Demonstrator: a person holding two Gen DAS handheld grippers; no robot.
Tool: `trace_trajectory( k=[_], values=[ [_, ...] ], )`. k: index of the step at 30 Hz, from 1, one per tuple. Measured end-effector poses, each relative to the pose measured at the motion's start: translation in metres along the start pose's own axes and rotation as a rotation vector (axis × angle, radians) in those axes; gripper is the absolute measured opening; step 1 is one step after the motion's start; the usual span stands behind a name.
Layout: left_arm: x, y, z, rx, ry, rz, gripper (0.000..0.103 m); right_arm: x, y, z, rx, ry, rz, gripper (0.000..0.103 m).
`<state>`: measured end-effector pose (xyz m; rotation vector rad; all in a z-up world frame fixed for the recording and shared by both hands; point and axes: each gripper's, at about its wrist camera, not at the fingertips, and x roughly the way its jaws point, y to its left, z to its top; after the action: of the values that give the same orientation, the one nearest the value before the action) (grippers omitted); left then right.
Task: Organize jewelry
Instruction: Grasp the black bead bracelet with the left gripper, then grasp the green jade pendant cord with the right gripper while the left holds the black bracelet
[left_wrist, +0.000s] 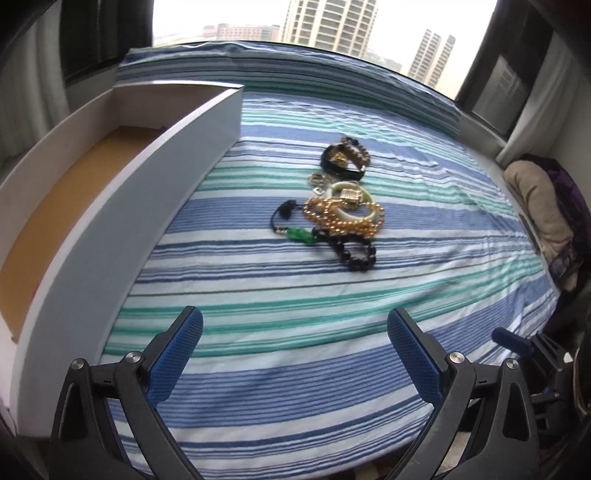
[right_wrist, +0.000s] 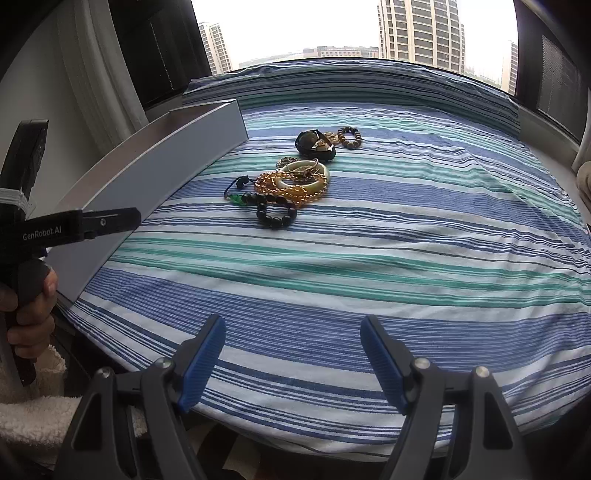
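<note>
A pile of jewelry lies mid-table on a striped cloth: a black bead bracelet, a gold bead strand, a pale jade bangle, a green-charm cord, a dark bangle and a brown bead bracelet. In the right wrist view they show as black beads, gold strand, bangle, brown beads. My left gripper is open and empty, well short of the pile. My right gripper is open and empty, also short of it.
A long white box with a brown floor stands open along the left, and shows in the right wrist view. The left gripper's body and the hand holding it are at the left. Folded fabric lies right. A window is behind.
</note>
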<state>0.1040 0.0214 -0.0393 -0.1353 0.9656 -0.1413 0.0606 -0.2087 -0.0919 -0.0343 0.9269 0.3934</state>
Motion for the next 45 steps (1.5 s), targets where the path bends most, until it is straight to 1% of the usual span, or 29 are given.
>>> trace_trajectory(
  k=[2, 3, 6, 10, 12, 13, 16, 17, 18, 19, 20, 21, 23, 24, 25, 29, 32, 36, 40, 43, 45],
  values=[
    [0.015, -0.015, 0.013, 0.100, 0.000, -0.039, 0.100, 0.002, -0.003, -0.001, 0.007, 0.005, 0.000, 0.077],
    [0.025, -0.022, 0.019, 0.147, 0.005, -0.046, 0.100, 0.003, -0.005, -0.001, 0.011, 0.008, 0.000, 0.077],
    [0.053, -0.037, 0.033, 0.261, 0.016, -0.033, 0.100, 0.005, -0.011, -0.002, 0.028, 0.014, -0.002, 0.077],
    [0.084, -0.049, 0.041, 0.375, 0.023, -0.011, 0.096, 0.006, -0.022, -0.003, 0.056, 0.020, -0.007, 0.077],
    [0.102, -0.055, 0.044, 0.431, 0.038, -0.002, 0.089, 0.009, -0.028, -0.004, 0.073, 0.029, -0.007, 0.077],
    [0.110, -0.058, 0.044, 0.454, 0.051, 0.005, 0.088, 0.011, -0.030, -0.004, 0.082, 0.034, -0.006, 0.077],
    [0.132, -0.063, 0.045, 0.498, 0.087, 0.041, 0.086, 0.013, -0.036, -0.003, 0.097, 0.041, -0.005, 0.077],
    [0.136, -0.064, 0.046, 0.500, 0.084, 0.032, 0.084, 0.013, -0.037, -0.003, 0.099, 0.040, -0.005, 0.077],
    [0.136, -0.064, 0.048, 0.495, 0.080, 0.008, 0.076, 0.013, -0.038, -0.003, 0.099, 0.038, -0.005, 0.077],
    [0.138, -0.064, 0.049, 0.488, 0.094, -0.005, 0.068, 0.013, -0.039, -0.003, 0.100, 0.036, -0.006, 0.077],
    [0.141, -0.063, 0.050, 0.478, 0.120, -0.004, 0.044, 0.013, -0.041, -0.003, 0.103, 0.035, -0.006, 0.077],
    [0.143, -0.062, 0.049, 0.465, 0.143, -0.008, 0.029, 0.014, -0.043, -0.002, 0.106, 0.035, -0.006, 0.077],
    [0.139, -0.059, 0.049, 0.426, 0.151, -0.034, 0.020, 0.015, -0.047, -0.001, 0.116, 0.038, -0.008, 0.077],
    [0.135, -0.058, 0.049, 0.401, 0.161, -0.052, 0.011, 0.016, -0.048, -0.001, 0.120, 0.037, -0.008, 0.077],
    [0.131, -0.055, 0.048, 0.374, 0.169, -0.075, 0.011, 0.016, -0.050, -0.001, 0.124, 0.036, -0.009, 0.077],
    [0.101, -0.044, 0.040, 0.264, 0.158, -0.129, 0.011, 0.017, -0.053, 0.000, 0.128, 0.033, -0.009, 0.077],
    [0.075, -0.030, 0.028, 0.176, 0.142, -0.146, 0.010, 0.017, -0.052, 0.001, 0.127, 0.031, -0.007, 0.077],
    [0.044, -0.005, 0.007, 0.085, 0.123, -0.132, 0.010, 0.018, -0.051, 0.000, 0.120, 0.036, -0.006, 0.077],
    [0.029, 0.020, -0.010, 0.004, 0.114, -0.103, 0.010, 0.022, -0.044, 0.002, 0.103, 0.052, 0.009, 0.077],
    [0.022, 0.033, -0.019, -0.048, 0.100, -0.091, 0.010, 0.026, -0.036, 0.010, 0.088, 0.065, 0.051, 0.077],
    [0.017, 0.040, -0.023, -0.069, 0.086, -0.086, 0.010, 0.030, -0.031, 0.021, 0.088, 0.073, 0.103, 0.077]
  ],
)
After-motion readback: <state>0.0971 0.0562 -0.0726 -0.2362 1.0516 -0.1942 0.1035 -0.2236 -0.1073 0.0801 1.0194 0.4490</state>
